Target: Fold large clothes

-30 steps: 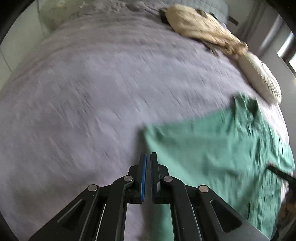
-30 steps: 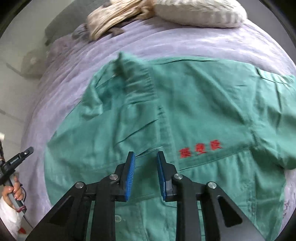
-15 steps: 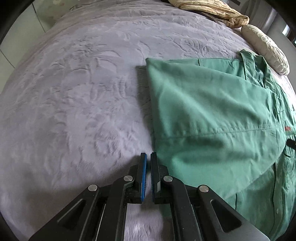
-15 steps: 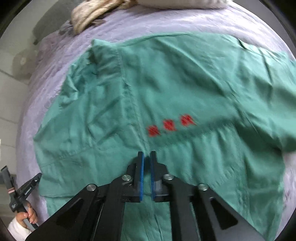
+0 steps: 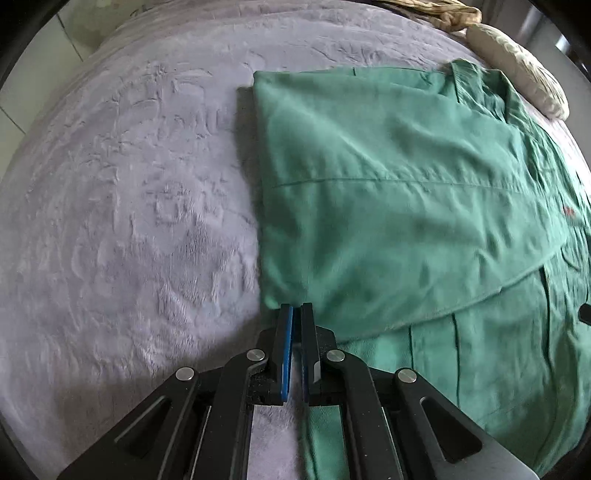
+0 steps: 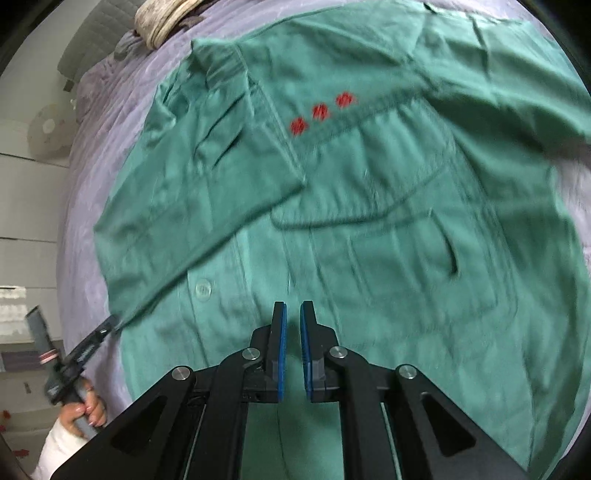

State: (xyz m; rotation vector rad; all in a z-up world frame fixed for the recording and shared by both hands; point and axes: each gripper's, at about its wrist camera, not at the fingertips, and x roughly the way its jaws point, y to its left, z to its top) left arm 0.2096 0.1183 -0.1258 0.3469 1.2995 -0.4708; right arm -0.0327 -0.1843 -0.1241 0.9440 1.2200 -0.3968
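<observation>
The green shirt (image 5: pixel 388 192) lies spread on the bed (image 5: pixel 129 192), which has a lilac plush cover, and one side of it is folded over the front so that a straight fold edge runs along its left side in the left wrist view. The left hand-held gripper (image 5: pixel 296 314) is at the near corner of this folded part, its tips just at the cloth edge; the blue pads (image 5: pixel 286 343) stand almost together with only a thin slit between them, and I cannot tell if some cloth is pinched there. In the right wrist view the same left hand-held gripper (image 6: pixel 107 328) appears small at the left, with its tip touching the corner of the folded flap, and the person's hand (image 6: pixel 86 410) is around its handle. The right hand-held gripper (image 6: pixel 291 314) is above the lower front of the shirt (image 6: pixel 369 240), near the button line; its jaws are a little open, with a narrow gap, and they hold nothing. To count: one shirt, two hand-held grippers, one white button (image 6: pixel 202 288) clearly visible, three red embroidered marks (image 6: pixel 320 110) on the chest (too blurred to read), and one chest pocket (image 6: pixel 388 221). At the far end of the bed there are one cream pillow (image 5: pixel 524 85) and one beige bundled cloth (image 5: pixel 436 13) just beside it.
</observation>
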